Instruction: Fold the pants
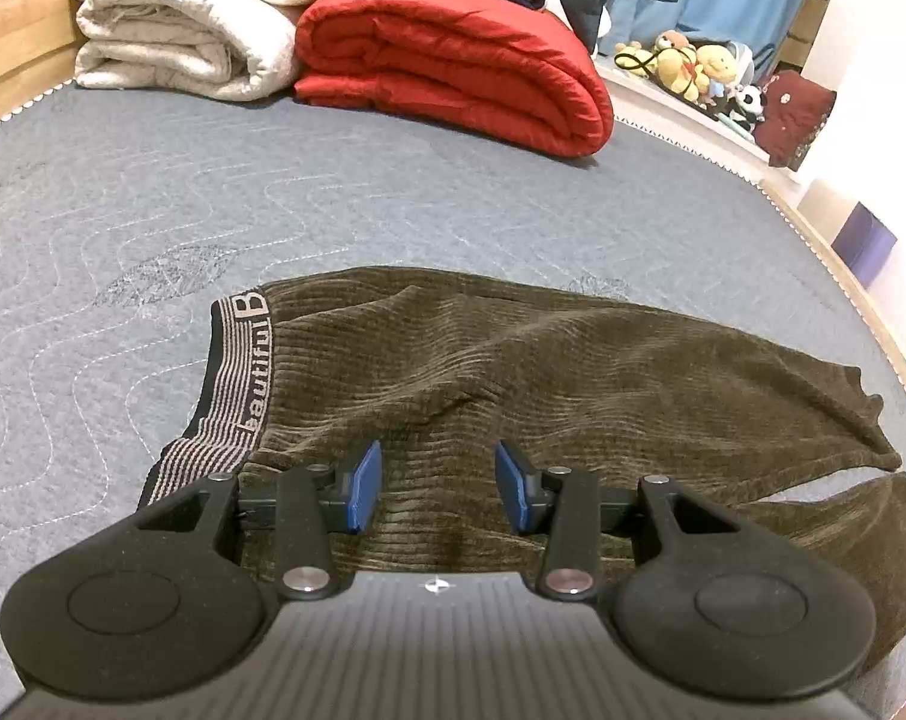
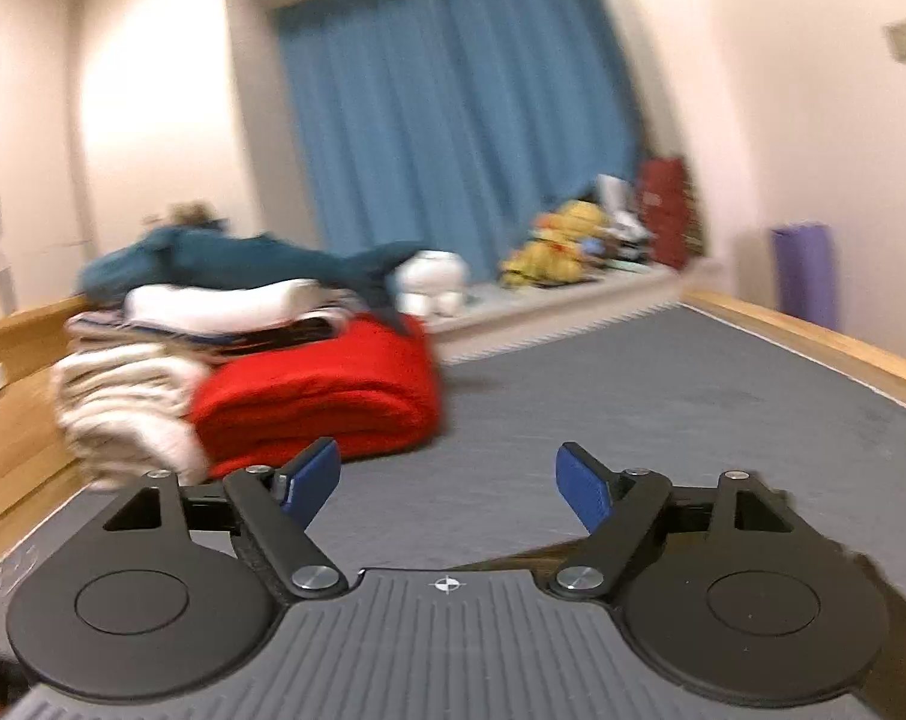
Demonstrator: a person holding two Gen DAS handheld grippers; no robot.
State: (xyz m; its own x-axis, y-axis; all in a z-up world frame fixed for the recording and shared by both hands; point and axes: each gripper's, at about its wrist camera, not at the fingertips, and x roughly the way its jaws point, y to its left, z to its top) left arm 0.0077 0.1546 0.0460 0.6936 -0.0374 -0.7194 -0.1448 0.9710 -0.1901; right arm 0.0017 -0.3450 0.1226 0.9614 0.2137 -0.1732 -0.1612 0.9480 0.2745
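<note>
While the pants lie spread on the bed, I hold my left tongs wide above them; my right tongs gape empty.

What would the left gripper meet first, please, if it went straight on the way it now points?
Most likely the olive-brown corduroy pants: the open left gripper hangs just above them, pointing at the fabric beside the striped grey waistband. How far above is unclear.

The pants' striped waistband reads "Beautiful", partly hidden.
</note>
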